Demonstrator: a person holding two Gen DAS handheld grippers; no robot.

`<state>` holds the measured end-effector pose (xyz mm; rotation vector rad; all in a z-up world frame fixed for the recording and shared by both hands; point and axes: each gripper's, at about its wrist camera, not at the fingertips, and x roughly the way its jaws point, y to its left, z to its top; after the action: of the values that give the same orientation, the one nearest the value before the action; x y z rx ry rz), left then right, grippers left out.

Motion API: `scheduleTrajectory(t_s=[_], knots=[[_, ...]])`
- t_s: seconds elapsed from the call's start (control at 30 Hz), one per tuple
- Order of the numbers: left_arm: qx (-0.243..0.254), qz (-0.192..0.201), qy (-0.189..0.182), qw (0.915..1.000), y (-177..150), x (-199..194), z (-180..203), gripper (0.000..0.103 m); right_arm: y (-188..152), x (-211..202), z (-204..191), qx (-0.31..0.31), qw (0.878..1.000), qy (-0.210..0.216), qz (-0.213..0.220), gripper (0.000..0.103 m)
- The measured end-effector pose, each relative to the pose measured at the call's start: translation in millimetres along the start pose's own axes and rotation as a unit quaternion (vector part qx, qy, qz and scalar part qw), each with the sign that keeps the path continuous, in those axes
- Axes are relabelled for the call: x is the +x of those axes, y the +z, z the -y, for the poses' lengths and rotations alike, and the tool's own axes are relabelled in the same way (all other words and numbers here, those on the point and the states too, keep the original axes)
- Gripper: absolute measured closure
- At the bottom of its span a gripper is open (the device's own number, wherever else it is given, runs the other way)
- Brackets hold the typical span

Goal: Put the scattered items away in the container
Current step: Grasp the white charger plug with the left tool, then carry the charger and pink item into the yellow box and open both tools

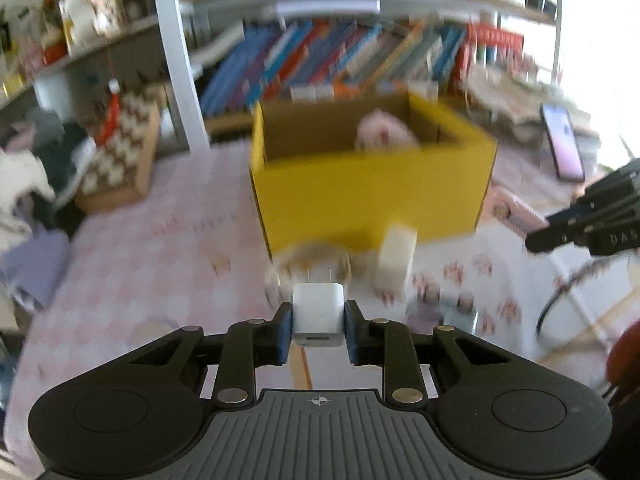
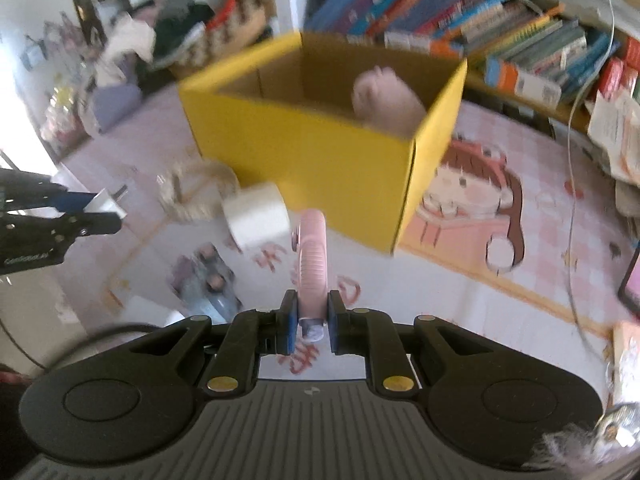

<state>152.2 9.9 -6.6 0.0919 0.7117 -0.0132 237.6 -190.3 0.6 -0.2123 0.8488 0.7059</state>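
Pink cartoon-printed cloth [image 2: 520, 248] covers the desk, with crowded bookshelves [image 1: 360, 56] behind the yellow box [image 1: 372, 196]. Left tool [image 1: 318, 326] clamps a white charger [image 1: 318, 312]; right tool [image 2: 313, 320] clamps a pink ribbed item [image 2: 314, 264]. A white block [image 2: 258, 220] lies just before the box.

Your yellow cardboard box [image 1: 372, 200] is plain brown inside, with a pale pink soft item [image 2: 386, 100] in it. In front of the box lie a white rectangular block [image 1: 396, 260] and a beige coil of rope [image 2: 200, 192]. The mat [image 1: 160, 240] under the box is pink-and-white checked, with a cartoon girl [image 2: 472, 200] printed to the box's right. You grip a white plastic charger cube [image 1: 318, 312] and a ribbed pink plastic handle [image 2: 314, 264] between blue pads [image 1: 285, 332].
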Motion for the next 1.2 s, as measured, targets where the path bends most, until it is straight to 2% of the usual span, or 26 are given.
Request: scheduleTrajectory(t_s=[0.23,0.47,0.73,0.9,1.2], knots=[[0.023,0.08,-0.002,0.9965,49,-13,5,0.078,40,-33,0,-0.013,0.997,0.02,0.077,0.089],[0.048,0.097,-0.009,0.9941,89,10,7,0.078,81,-24,10,-0.025,0.993,0.023,0.109,0.089],[0.057,0.067,-0.001,0.9961,127,64,-3,0.078,134,23,30,-0.058,0.993,0.021,0.097,0.089],[0.091,0.016,0.013,0.9956,140,108,-6,0.078,170,70,38,-0.086,0.994,0.019,0.066,0.089],[0.151,-0.075,0.039,0.9849,163,188,-12,0.078,206,163,36,-0.152,0.988,0.011,-0.015,0.089]])
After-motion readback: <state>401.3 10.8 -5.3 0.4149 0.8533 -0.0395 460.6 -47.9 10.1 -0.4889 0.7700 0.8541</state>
